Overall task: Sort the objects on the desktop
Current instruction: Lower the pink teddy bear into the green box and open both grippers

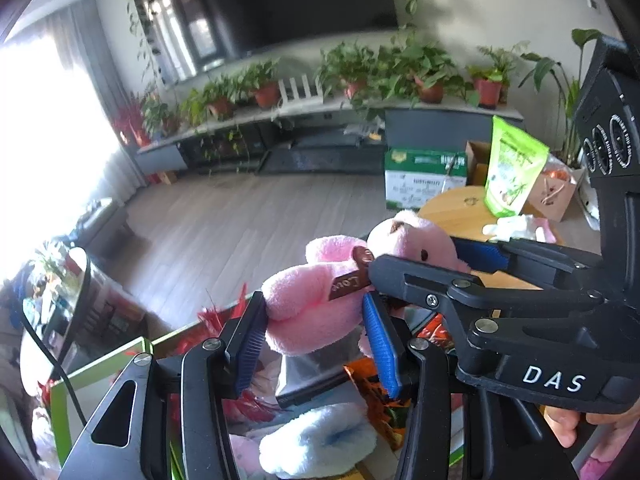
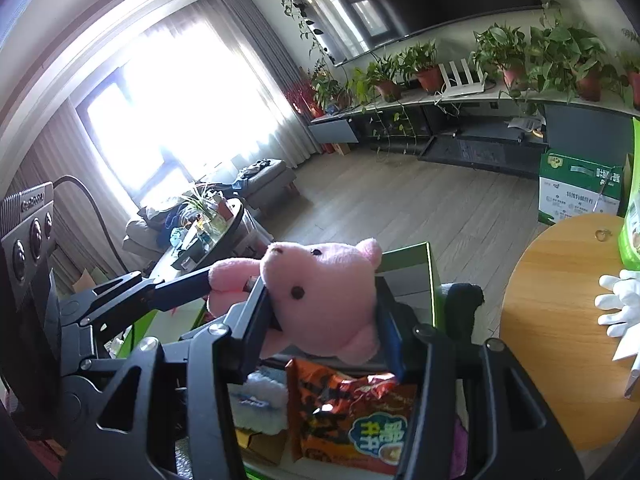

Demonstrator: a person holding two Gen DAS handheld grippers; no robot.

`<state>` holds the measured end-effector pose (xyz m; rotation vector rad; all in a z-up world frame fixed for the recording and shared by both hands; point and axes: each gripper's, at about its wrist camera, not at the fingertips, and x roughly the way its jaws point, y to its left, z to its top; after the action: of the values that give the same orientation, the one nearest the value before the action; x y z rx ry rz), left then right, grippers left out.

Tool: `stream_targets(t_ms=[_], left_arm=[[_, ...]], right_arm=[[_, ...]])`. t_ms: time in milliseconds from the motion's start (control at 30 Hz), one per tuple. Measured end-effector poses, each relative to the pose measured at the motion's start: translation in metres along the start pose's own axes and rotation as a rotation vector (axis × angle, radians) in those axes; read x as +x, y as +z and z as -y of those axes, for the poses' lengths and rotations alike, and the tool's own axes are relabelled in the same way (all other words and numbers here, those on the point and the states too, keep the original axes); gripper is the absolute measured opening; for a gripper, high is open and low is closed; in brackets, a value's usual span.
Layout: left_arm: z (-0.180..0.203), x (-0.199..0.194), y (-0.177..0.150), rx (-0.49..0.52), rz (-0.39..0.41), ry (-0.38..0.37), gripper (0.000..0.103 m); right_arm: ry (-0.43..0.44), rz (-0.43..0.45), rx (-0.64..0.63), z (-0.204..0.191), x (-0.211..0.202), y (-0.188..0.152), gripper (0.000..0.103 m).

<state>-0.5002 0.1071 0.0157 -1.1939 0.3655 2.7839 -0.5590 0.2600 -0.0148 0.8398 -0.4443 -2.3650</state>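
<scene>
Left claw and right claw both clamping pink plush pig, raised

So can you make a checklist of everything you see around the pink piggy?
Surface: round wooden table, at right.
Job's things: pink plush pig, held above a green-edged box.
Clutter: orange snack packet and fluffy white-blue item in the box; green pouch and white gloves on the table.
Grippers: left tool grips the pig's body; right tool grips its head.
Cables: black cable at left.
Surroundings: potted plants, TV, wood floor.
</scene>
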Motion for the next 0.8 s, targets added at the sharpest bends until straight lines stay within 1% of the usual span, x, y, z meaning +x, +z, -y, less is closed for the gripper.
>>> stream_targets(t_ms=[67, 167, 367, 400, 467, 667, 800], left_arm=[[-0.002, 0.009, -0.001, -0.008, -0.036, -0.004, 0.055], [-0.003, 0.018, -0.006, -0.008, -0.066, 0.012, 0.055], [-0.009, 0.014, -0.008, -0.032, -0.059, 0.011, 0.055], [-0.01, 0.014, -0.008, -0.031, -0.058, 0.016, 0.055], [-0.009, 0.013, -0.008, -0.023, -0.058, 0.026, 0.055], [-0.007, 0.012, -0.007, -0.016, -0.054, 0.013, 0.055], [-0.007, 0.004, -0.003, -0.027, -0.034, 0.002, 0.055]], right_arm=[[-0.009, 0.0, 0.012, 0.003, 0.006, 0.002, 0.059], [-0.032, 0.017, 0.022, 0.007, 0.009, 0.005, 0.06], [-0.065, 0.029, 0.008, 0.007, 0.008, 0.004, 0.06], [-0.072, 0.035, 0.006, 0.006, 0.007, 0.004, 0.061], [-0.074, 0.045, 0.003, 0.007, 0.006, 0.006, 0.066], [-0.076, 0.044, -0.003, 0.004, 0.003, 0.006, 0.066], [-0.079, 0.037, -0.028, -0.004, -0.004, 0.004, 0.066]])
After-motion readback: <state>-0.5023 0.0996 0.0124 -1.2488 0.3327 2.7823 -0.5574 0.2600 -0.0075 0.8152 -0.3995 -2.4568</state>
